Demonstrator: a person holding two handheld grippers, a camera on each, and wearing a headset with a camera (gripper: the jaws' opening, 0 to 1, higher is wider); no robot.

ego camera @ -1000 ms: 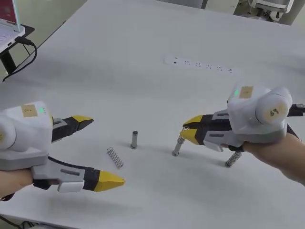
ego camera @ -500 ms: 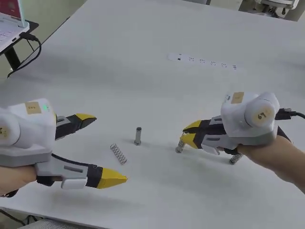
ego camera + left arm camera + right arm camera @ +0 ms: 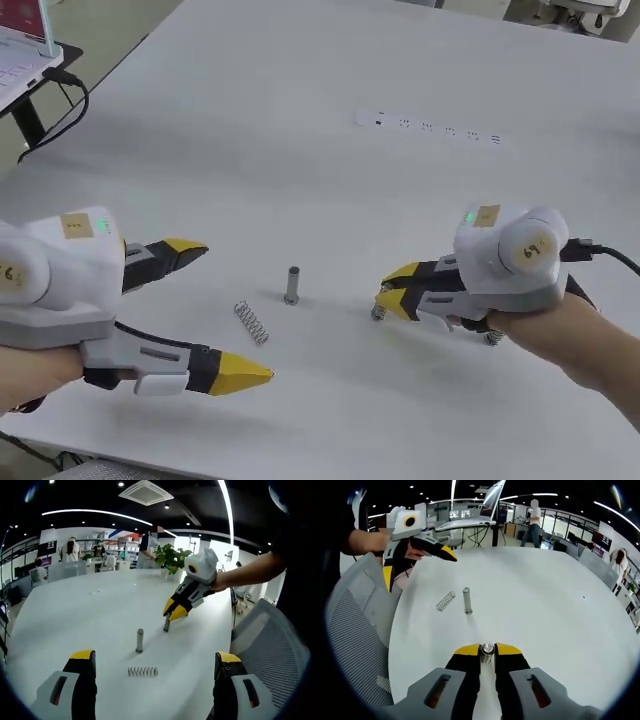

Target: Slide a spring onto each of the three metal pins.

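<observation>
White worktable seen from above, with the bare pin (image 3: 292,285) standing upright near its middle.

Far left of the bare pin, your left gripper (image 3: 215,312) hovers with its jaws spread wide and nothing between them. In the left gripper view, the pin (image 3: 139,641) stands between those open jaws.

Just left of the bare pin, on your side, the loose spring (image 3: 250,322) lies flat on the table. It touches neither the pin nor a jaw.

Right of the bare pin, your right gripper (image 3: 400,290) is closed down to a narrow gap. Its yellow tips pinch the top of the middle pin (image 3: 378,310) and the second spring (image 3: 487,652) on it. From the left gripper view, that spring's coils (image 3: 166,625) show below the tips, so it looks nearly seated, though how far down it sits cannot be told.

Furthest right of the bare pin, the third pin (image 3: 492,338) peeks out beneath your right hand. It seems to carry a spring.

To finish this step well, push straight down along the middle pin's axis. The pin seems to stand free, so a sideways push could tip it. Grip only firmly enough to guide the coils, so they slide rather than bunch. Open fully before lifting away, so a coil does not catch on a tip. Then bring the left gripper to the loose spring, take it near one end, and carry it to the bare pin.
</observation>
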